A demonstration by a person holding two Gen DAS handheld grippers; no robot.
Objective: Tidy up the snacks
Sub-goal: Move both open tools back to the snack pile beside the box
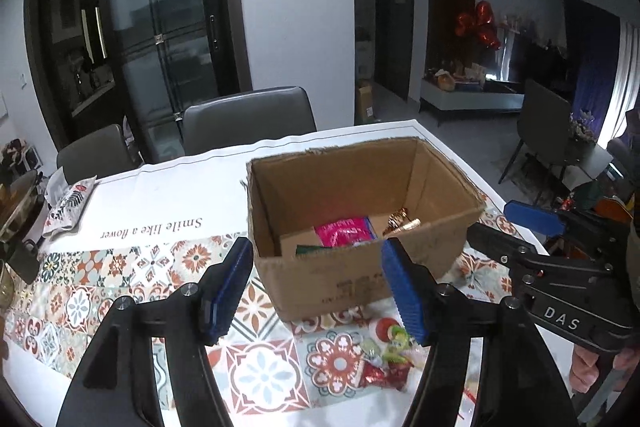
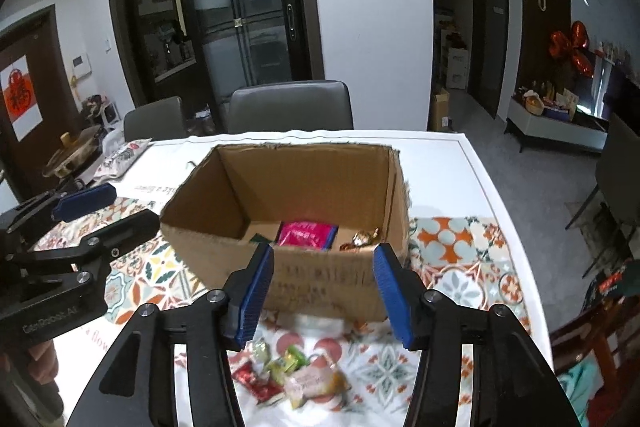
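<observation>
An open cardboard box (image 1: 352, 271) stands on the patterned tablecloth; it also shows in the right wrist view (image 2: 320, 279). Inside lie a pink packet (image 1: 346, 230), a gold-wrapped sweet (image 1: 402, 221) and a dark green item. A small pile of wrapped candies (image 1: 386, 359) lies on the cloth in front of the box, also in the right wrist view (image 2: 292, 375). My left gripper (image 1: 320, 291) is open and empty, above the table before the box. My right gripper (image 2: 322, 295) is open and empty, above the candies.
A white patterned snack bag (image 1: 68, 205) lies at the far left of the table, beside a pot (image 2: 74, 153). Grey chairs (image 1: 248, 119) stand behind the table. The table's right edge (image 2: 504, 211) drops to the floor.
</observation>
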